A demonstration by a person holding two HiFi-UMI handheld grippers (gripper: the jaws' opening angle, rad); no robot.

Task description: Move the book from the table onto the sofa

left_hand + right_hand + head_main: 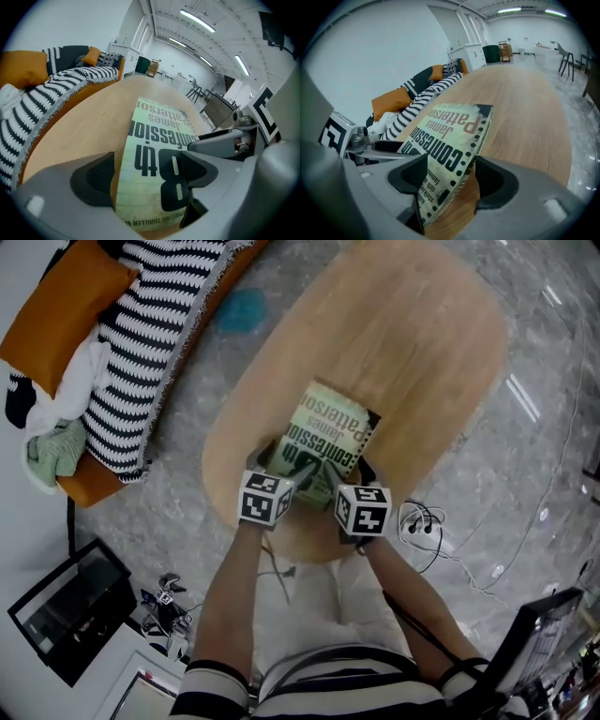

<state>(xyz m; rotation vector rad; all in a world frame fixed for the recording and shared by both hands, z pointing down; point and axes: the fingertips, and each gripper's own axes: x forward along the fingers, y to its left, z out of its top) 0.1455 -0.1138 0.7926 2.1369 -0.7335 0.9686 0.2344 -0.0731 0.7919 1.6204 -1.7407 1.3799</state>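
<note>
A paperback book (330, 432) with a pale green cover and big black lettering lies flat near the close end of the oval wooden table (403, 352). The sofa (141, 352), under a black-and-white striped blanket with orange cushions, stands off the table's far left. My left gripper (281, 463) is at the book's near left corner; in the left gripper view the book (150, 154) lies between the wide jaws of the gripper (145, 180), pads clear of it. My right gripper (351, 476) is at the near right corner; there too the book (454, 136) sits between spread jaws of the gripper (452, 180).
Cables (424, 523) lie on the grey marble floor right of the table's near end. A dark monitor-like box (70, 610) and small clutter sit at the lower left. White and green soft items (56, 442) rest on the sofa's near end. Far off are chairs (199, 91).
</note>
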